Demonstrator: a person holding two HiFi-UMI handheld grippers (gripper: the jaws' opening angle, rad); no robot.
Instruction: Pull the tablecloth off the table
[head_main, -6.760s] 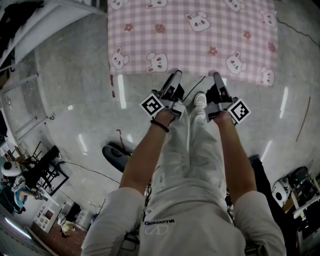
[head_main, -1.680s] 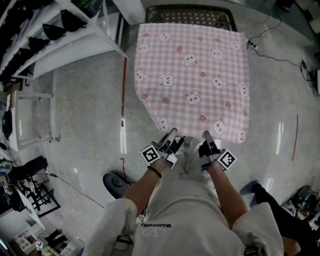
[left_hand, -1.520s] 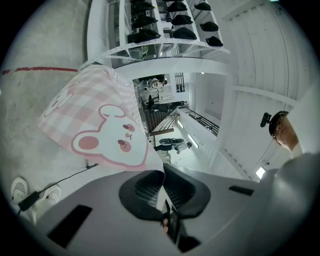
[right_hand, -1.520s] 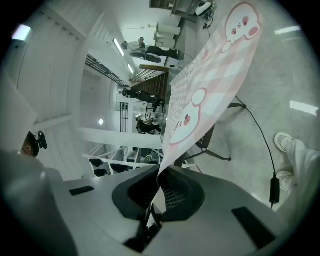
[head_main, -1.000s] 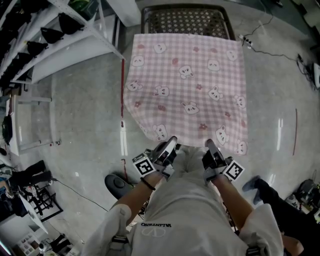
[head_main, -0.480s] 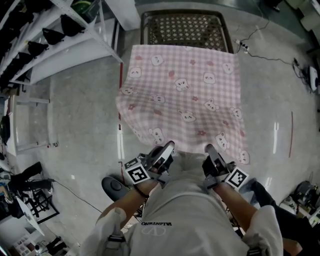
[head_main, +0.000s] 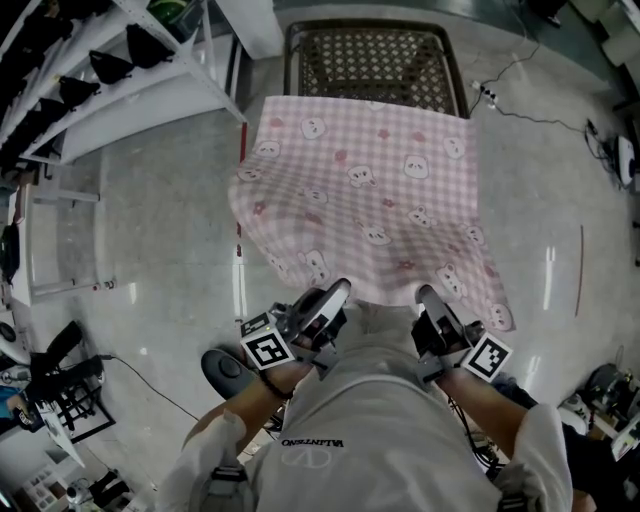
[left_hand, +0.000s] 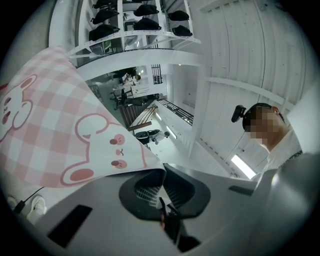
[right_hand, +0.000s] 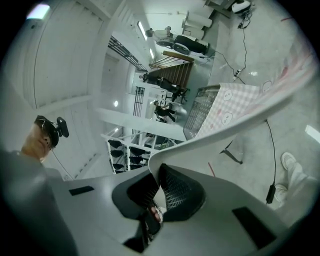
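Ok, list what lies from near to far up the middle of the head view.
White shirt → left gripper and right gripper, level with each other → pink checked tablecloth, its near edge clamped in both grippers' fingers → mesh-topped table.

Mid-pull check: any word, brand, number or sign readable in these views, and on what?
"VALENTINO": on the person's shirt, small and upside down in the head view.
No letters on the marker cubes, only square code patterns.
No words on the tablecloth, only bunny print.
Both gripper views: nothing legible.
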